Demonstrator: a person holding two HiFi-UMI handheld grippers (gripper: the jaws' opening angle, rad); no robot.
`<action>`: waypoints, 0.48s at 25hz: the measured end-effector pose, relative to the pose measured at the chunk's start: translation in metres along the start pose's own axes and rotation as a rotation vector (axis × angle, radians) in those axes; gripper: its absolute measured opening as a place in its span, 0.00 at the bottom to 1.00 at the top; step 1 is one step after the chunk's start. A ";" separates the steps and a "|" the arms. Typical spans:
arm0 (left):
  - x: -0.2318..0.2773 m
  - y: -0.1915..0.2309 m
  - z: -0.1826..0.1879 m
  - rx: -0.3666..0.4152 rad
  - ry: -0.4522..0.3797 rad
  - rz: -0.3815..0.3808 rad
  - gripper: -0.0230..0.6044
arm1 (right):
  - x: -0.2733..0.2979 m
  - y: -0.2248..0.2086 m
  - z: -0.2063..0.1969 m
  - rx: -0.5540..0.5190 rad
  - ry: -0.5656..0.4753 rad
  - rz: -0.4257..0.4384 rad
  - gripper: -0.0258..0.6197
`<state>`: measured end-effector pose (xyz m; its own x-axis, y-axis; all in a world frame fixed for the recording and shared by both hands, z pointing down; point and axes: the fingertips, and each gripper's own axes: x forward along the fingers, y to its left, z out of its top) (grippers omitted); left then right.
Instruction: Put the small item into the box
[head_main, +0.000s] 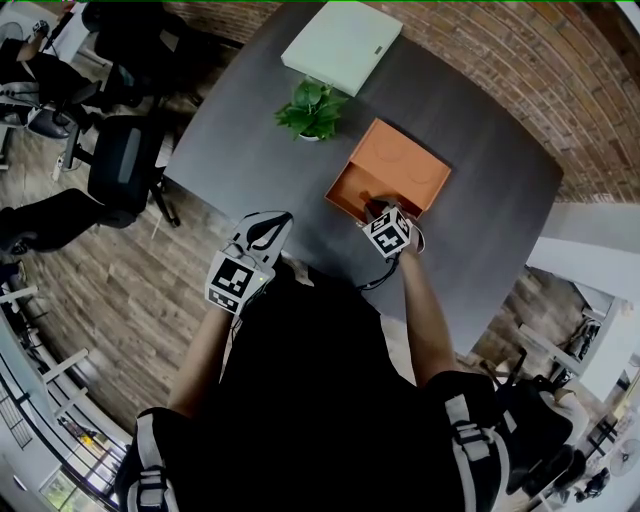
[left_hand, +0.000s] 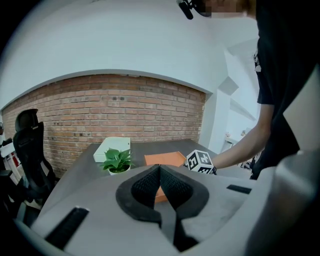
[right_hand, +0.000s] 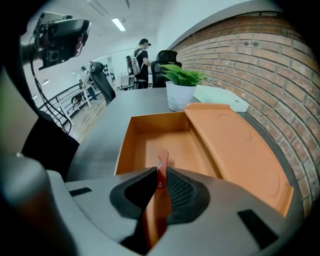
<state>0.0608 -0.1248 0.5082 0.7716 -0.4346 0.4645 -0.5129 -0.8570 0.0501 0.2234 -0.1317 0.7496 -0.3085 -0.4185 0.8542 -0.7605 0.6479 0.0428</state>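
An open orange box (head_main: 352, 190) lies on the dark table, its lid (head_main: 405, 165) folded back on the far side. In the right gripper view the box (right_hand: 165, 145) is just ahead of the jaws. My right gripper (right_hand: 159, 186) is shut on a small flat orange item (right_hand: 161, 172) with a rivet, its tip over the box's near wall. From the head view the right gripper (head_main: 380, 212) is at the box's near corner. My left gripper (head_main: 268, 232) hangs at the table's near edge, shut and empty; its own view shows the jaws (left_hand: 160, 180) pressed together.
A small potted plant (head_main: 312, 108) stands behind the box, and a white flat case (head_main: 342, 45) lies at the far end of the table (head_main: 230, 150). Office chairs (head_main: 125, 165) stand to the left on the wood floor. A brick wall runs along the right.
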 end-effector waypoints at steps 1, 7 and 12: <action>0.000 -0.001 0.000 -0.001 0.000 -0.001 0.07 | 0.001 0.000 0.000 0.006 0.006 -0.001 0.15; -0.003 -0.001 -0.001 -0.005 -0.001 0.005 0.07 | 0.009 0.001 -0.005 0.016 0.038 -0.010 0.15; -0.006 0.002 -0.005 -0.016 0.003 0.020 0.07 | 0.011 -0.005 -0.009 0.043 0.056 -0.033 0.15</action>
<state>0.0532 -0.1225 0.5096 0.7600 -0.4510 0.4680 -0.5342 -0.8436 0.0545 0.2284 -0.1338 0.7631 -0.2512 -0.4026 0.8802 -0.7940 0.6058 0.0505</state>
